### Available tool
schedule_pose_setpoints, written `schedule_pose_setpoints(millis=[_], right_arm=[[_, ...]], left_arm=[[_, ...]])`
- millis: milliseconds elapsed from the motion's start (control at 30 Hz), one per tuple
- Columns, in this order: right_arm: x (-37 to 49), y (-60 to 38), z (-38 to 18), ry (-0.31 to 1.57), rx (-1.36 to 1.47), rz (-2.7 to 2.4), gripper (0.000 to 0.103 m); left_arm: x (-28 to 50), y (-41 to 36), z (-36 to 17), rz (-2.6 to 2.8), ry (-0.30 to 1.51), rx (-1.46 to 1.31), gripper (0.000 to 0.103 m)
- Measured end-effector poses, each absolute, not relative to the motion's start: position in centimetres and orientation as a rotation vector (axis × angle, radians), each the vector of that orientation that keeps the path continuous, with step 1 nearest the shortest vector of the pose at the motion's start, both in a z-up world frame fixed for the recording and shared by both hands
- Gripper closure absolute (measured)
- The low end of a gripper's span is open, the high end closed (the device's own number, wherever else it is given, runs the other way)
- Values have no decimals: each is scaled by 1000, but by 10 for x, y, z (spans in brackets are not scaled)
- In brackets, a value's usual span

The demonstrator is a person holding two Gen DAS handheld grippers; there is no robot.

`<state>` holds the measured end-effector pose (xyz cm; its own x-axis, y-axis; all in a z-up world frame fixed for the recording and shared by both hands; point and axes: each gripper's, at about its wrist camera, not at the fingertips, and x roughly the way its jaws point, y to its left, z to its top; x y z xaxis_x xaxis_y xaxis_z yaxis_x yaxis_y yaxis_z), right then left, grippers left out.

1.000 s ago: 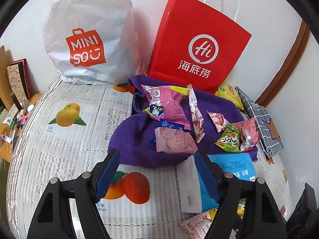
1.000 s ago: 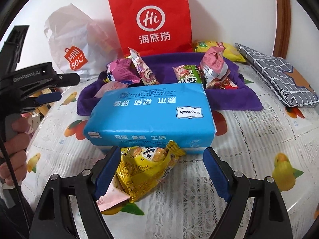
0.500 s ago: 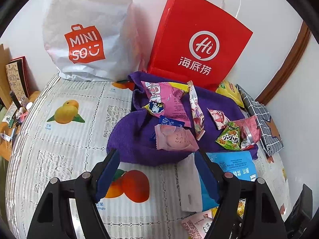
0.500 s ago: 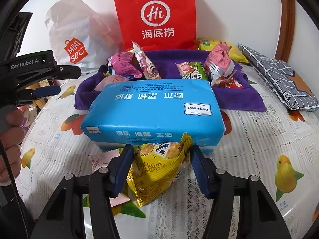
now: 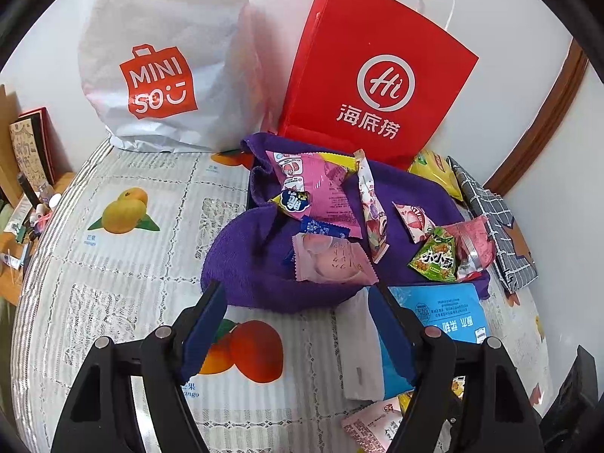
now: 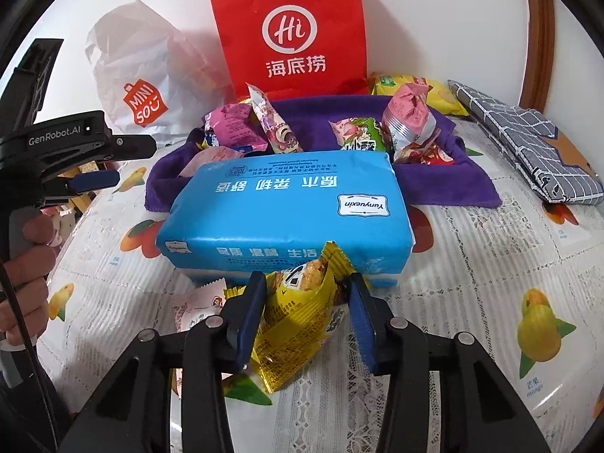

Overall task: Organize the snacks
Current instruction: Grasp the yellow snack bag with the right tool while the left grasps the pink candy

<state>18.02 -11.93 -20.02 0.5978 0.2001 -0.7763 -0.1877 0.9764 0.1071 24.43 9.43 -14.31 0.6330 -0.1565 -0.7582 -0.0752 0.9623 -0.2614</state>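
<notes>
My right gripper (image 6: 306, 279) is closing on a yellow snack packet (image 6: 298, 313) that lies on the fruit-print tablecloth (image 6: 472, 271), right in front of a blue tissue pack (image 6: 287, 211). Both pads touch the packet's sides and its top end is crumpled upward. A pink-white packet (image 6: 196, 305) lies just left of it. Behind the tissue pack, a purple towel (image 5: 249, 264) holds several snack packets, among them a pink one (image 5: 321, 185) and a green one (image 5: 434, 260). My left gripper (image 5: 296, 290) hangs open over the towel's near edge with nothing between its fingers.
A red paper bag (image 5: 377, 75) and a white Miniso plastic bag (image 5: 162, 60) stand against the back wall. A grey checked pouch (image 6: 528, 143) lies at the right, with a yellow packet (image 6: 415, 90) behind the towel. A hand (image 6: 30, 249) holds the left gripper's handle.
The right jaws have come together from wide apart onto the yellow packet, whose top end has bunched up. The left gripper has kept still and open.
</notes>
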Motion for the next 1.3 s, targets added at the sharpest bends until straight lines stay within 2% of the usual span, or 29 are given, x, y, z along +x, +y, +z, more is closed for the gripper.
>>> schedule_pose_setpoints(millis=[200,333,433,500,633,800,1300], right_arm=[[185,-115,-203,910,-13,217,48],[186,-109,-211,944,-39,233,35],[188,-103,-220,965,-77,231,30],[189,-103,-222,972,-78,230,30],[185,-108,-219,960,-53,264,42],[175,-116,-212,941,-55,266,49],[141,-186,-186,882,-33,157,50]], left_arm=[[244,94,-144,-51,885,-277,28],[244,94,-144,-51,888,-275,27],[244,94,-144,-50,887,-273,27],[244,94,-145,-52,889,-271,27],[245,93,-145,-51,891,-269,28],[242,92,-143,-58,877,-276,28],[218,78,-164,-117,971,-195,28]])
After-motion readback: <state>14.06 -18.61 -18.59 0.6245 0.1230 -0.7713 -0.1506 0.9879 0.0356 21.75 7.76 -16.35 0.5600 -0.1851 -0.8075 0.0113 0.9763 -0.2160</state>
